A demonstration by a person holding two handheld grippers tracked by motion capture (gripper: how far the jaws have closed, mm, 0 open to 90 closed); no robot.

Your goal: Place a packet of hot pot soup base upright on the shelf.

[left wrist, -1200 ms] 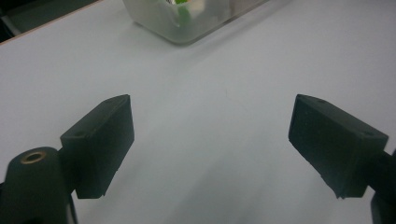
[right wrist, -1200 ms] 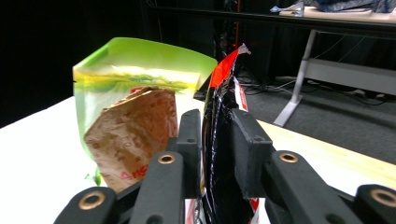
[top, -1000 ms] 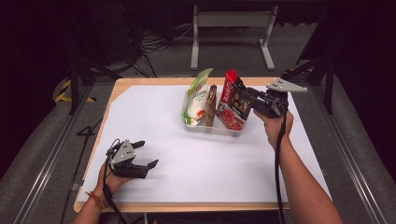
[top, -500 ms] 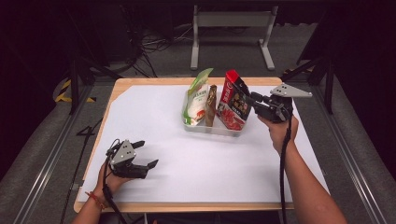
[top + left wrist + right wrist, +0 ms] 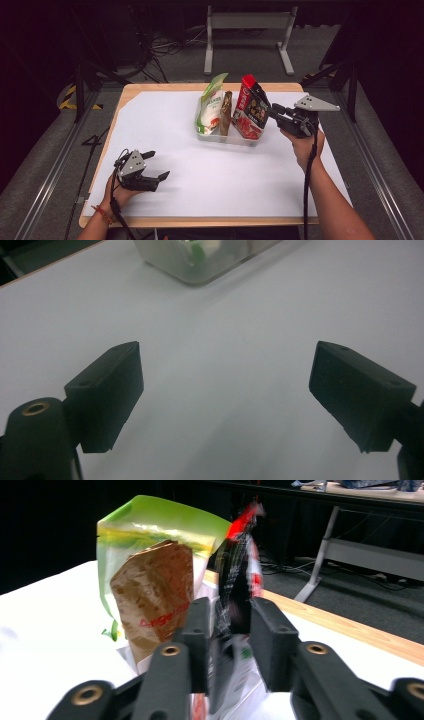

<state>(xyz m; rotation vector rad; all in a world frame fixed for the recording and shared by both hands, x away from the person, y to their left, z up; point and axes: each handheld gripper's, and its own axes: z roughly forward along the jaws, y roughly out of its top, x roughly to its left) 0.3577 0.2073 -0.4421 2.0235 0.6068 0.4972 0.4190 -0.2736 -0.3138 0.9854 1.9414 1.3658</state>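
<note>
Nearest to me, the left gripper [image 5: 159, 166] rests low on the white paper sheet [image 5: 210, 190] covering the wooden table [image 5: 150, 88], jaws spread wide with nothing between them. I judge it is parked there to keep clear while the other hand works. In the left gripper view a corner of the clear plastic tray [image 5: 200, 262] sits well ahead of its black pads [image 5: 107, 395].

Farther out, the right gripper [image 5: 274, 111] reaches in level from the tray's right side, its jaws drawn in around the edge of the red and black snack pouch [image 5: 250, 107], which stands upright at the tray's right end. In the right gripper view the pouch runs between the pads, blurred, so I read it as clamped. Gripping its thin edge sideways suits a standing packet. Beyond it stand the brown paper packet [image 5: 226, 112] and the green and white bag [image 5: 210, 105].
</note>
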